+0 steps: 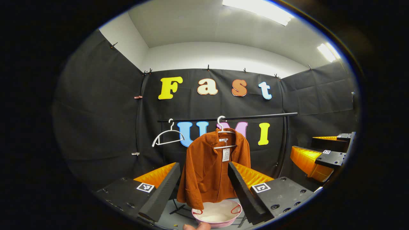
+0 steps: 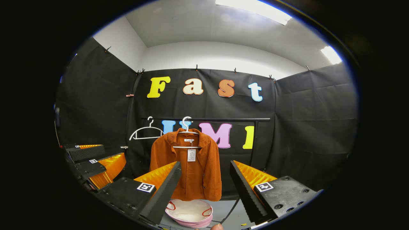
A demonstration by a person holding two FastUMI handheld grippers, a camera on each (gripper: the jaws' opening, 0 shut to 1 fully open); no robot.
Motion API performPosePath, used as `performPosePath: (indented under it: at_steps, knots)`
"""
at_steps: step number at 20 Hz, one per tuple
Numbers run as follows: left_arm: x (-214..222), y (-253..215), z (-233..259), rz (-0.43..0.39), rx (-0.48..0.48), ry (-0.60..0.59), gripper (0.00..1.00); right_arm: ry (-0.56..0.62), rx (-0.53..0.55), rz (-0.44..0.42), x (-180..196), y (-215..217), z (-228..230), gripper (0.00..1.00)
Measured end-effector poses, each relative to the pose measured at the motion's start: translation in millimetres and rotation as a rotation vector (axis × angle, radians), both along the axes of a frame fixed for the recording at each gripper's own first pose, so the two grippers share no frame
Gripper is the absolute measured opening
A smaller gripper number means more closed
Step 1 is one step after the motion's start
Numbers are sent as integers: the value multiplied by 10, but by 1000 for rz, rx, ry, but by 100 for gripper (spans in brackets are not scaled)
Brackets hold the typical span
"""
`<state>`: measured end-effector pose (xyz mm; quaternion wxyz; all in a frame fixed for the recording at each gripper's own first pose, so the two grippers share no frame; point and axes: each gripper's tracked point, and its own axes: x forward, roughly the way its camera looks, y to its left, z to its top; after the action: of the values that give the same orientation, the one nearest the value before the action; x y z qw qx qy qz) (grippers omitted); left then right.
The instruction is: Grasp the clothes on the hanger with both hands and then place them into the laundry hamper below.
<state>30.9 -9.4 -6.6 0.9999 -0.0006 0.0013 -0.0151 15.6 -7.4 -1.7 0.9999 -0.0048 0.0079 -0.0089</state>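
Approach phase, nothing grasped yet. Left gripper (image 1: 204, 188) has its fingers spread wide at the bottom of the left gripper view, and the right gripper (image 2: 204, 188) is spread the same way at the bottom of the right gripper view; both are well short of the cloth and pinching nothing. Orange jacket (image 1: 214, 169) hangs at centre frame on a white hanger (image 1: 224, 132), hooked over the black rail (image 1: 255, 116) that runs across mid frame. Long axis is vertical, collar up, hem down, open front facing the cameras with a tag dangling at the neck. In the left gripper view the garment looks slightly skewed, lower corner sagging toward lower left. Empty hanger (image 1: 167, 137) sits on the same rail further left. Pink laundry hamper (image 1: 217, 214) is on the floor directly under the hem, mouth up. Next move, as I read it: bring both grippers forward to the shoulders or sides, pinch the fabric on each side, lift it clear of the hanger, then lower it straight into the hamper.
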Motion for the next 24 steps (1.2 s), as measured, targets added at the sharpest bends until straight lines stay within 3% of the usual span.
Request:
performPosePath:
  at_steps: [5, 14, 18, 24]
  knots:
    - [544, -105, -27, 5, 29, -14, 95, -22, -13, 6, 631, -69, -76, 98]
    - [2140, -382, -406, 23, 32, 15, 95, -15, 20, 63, 2260, -129, -537, 98]
    - [2690, -361, -710, 79, 14, 74, 95, 14, 17, 91, 2822, -176, -813, 98]
    - [3298, -238, -1059, 171, 37, 107, 95, 41, 15, 149, 3381, -77, -1145, 98]
